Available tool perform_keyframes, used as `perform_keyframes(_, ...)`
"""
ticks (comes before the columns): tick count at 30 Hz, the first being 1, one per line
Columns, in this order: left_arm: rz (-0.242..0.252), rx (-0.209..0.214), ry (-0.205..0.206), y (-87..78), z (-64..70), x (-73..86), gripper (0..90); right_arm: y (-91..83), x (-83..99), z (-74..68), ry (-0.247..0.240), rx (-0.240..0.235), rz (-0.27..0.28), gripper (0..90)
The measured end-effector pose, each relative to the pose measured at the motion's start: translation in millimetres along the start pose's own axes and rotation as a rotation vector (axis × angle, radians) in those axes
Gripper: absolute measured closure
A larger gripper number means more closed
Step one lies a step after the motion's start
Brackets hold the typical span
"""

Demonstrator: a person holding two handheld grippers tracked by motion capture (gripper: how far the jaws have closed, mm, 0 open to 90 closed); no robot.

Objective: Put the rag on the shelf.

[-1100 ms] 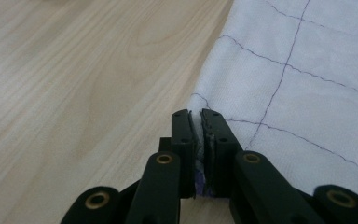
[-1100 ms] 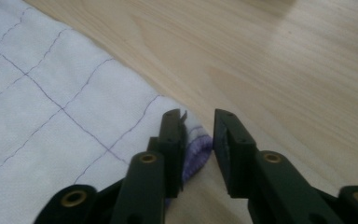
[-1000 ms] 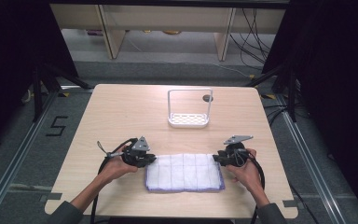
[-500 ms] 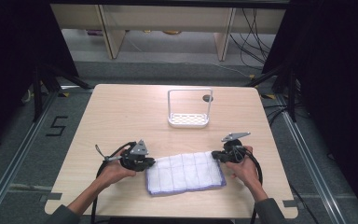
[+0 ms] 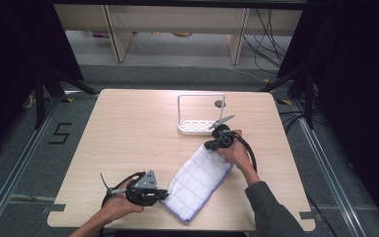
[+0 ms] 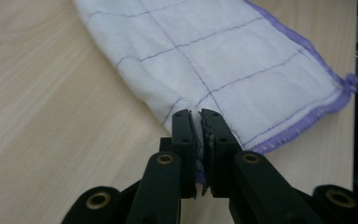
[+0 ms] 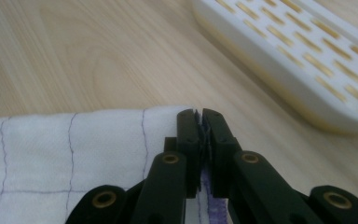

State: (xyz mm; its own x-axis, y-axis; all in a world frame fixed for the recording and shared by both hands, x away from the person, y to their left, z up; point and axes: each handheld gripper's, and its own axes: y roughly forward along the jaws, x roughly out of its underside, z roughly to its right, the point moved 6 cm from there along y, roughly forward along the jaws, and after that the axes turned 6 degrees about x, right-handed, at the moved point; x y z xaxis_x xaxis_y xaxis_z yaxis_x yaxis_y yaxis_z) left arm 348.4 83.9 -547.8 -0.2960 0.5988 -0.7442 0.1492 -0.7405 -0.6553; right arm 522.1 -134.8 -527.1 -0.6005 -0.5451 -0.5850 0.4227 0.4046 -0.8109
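Note:
A folded white cloth with thin purple grid lines and a purple hem lies diagonally on the wooden table. My left gripper is shut on its near left corner, and the left gripper view has cloth pinched between the jaws. My right gripper is shut on the far corner of the cloth, close to the white rack. In the right gripper view the cloth spreads left of the jaws, with its purple edge caught between them.
A white slotted rack with an upright frame stands at the back middle of the table; its base lies just beyond my right gripper. The table's front edge is close to my left hand. Cables trail from both grippers.
The cloth has swung from lying along the front edge to a diagonal. My right gripper carried its corner back toward the rack; my left gripper drew its corner nearer the front.

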Motion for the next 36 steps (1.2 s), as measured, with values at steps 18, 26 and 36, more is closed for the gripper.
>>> perform_keyframes(18,0.028,0.035,0.047,36.3,41.7,-23.6,79.3,44.5,-44.8,-40.0,-0.138,-0.135,-0.030,81.5)
perform_keyframes(26,0.144,0.015,-0.040,14.5,24.9,-40.9,39.1,17.5,-47.3,-27.4,0.013,-0.060,0.079,49.0)
perform_keyframes(36,0.224,-0.166,-0.220,-5.5,-61.9,-60.4,35.4,-19.9,-3.4,7.7,0.109,0.025,0.089,44.3)
